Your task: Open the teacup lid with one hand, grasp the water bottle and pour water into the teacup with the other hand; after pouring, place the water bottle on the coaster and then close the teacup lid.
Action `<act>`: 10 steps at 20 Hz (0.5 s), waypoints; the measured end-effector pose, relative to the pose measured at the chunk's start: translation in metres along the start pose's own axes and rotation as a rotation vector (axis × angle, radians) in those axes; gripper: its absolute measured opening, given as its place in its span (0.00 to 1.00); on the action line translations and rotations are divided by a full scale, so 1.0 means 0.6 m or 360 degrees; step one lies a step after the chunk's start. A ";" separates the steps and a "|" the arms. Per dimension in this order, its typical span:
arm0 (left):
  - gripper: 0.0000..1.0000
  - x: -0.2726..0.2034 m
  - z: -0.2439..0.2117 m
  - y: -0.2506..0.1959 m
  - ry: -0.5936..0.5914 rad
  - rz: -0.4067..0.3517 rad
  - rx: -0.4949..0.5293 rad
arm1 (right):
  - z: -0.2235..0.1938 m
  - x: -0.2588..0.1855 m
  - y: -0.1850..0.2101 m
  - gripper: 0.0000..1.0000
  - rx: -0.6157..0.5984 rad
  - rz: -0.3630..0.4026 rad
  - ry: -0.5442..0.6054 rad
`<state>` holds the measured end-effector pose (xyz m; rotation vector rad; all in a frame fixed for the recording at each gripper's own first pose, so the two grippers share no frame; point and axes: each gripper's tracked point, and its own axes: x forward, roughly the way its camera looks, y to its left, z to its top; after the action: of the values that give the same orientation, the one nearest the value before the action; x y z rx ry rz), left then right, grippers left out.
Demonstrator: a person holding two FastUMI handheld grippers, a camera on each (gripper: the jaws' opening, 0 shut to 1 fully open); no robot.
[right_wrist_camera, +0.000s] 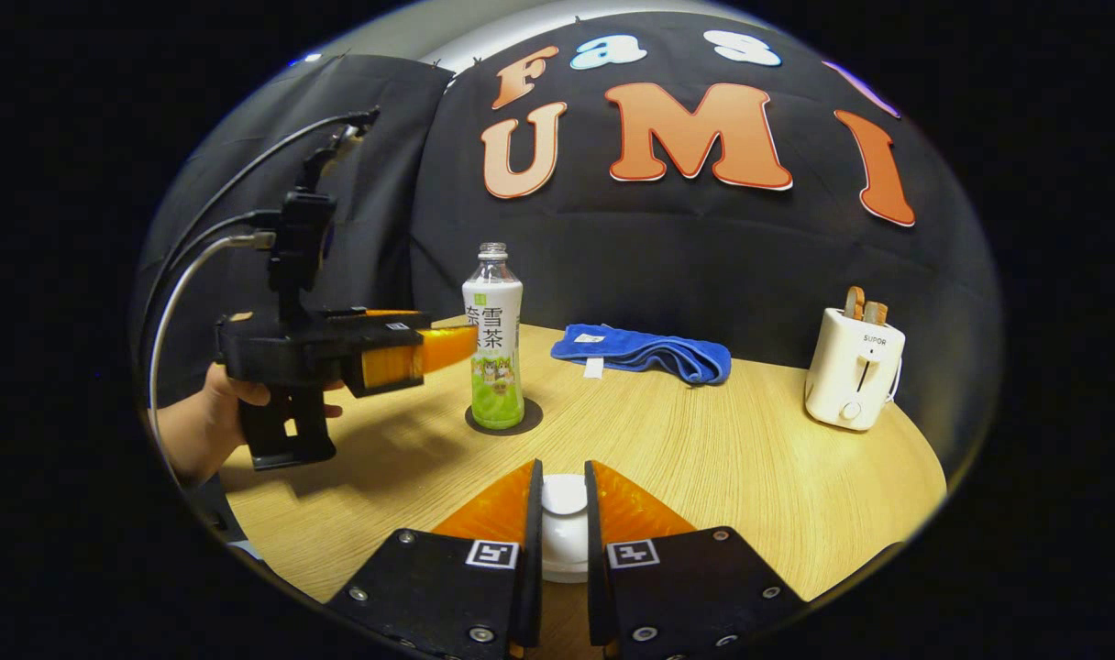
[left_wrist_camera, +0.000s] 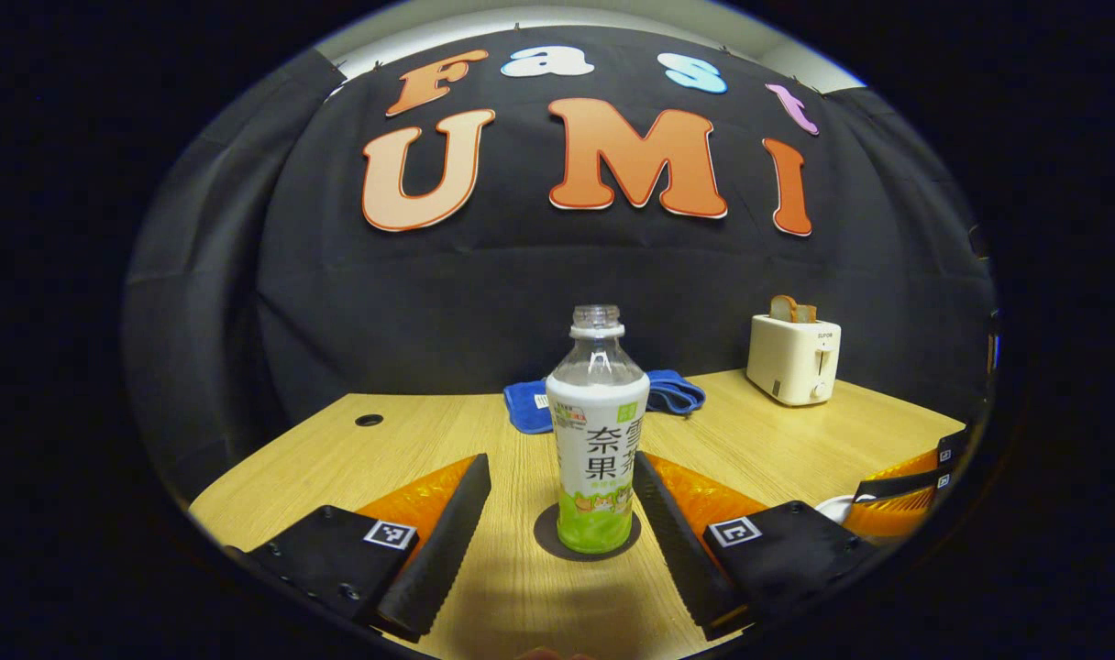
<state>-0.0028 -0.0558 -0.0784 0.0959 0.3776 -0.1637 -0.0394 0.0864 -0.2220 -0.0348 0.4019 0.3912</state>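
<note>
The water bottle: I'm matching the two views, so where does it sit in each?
Left gripper view: water bottle at centre, between the open fingers, on the coaster.
Right gripper view: water bottle left of centre, farther off.
Shared landmark: the toaster.

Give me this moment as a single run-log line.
bottle: upright on coaster, uncapped | left claw: open, straddling bottle | right claw: shut on teacup lid | stage: cannot tell
</note>
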 end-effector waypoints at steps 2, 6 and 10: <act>1.00 -0.008 0.021 0.002 -0.0048 0.0006 0.0012 | -0.002 0.003 -0.002 0.23 0.0023 -0.0006 0.0022; 0.99 -0.025 0.059 -0.002 -0.0136 0.0003 0.0021 | 0.030 -0.010 -0.009 0.33 -0.0039 -0.0045 -0.0056; 0.99 -0.042 0.103 0.007 -0.0187 0.0012 -0.0033 | 0.096 -0.026 -0.018 0.54 -0.0074 -0.0100 -0.0232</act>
<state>-0.0033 -0.0559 -0.0116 0.0668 0.2616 -0.1574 -0.0268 0.0773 -0.1632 -0.0639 0.2474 0.3386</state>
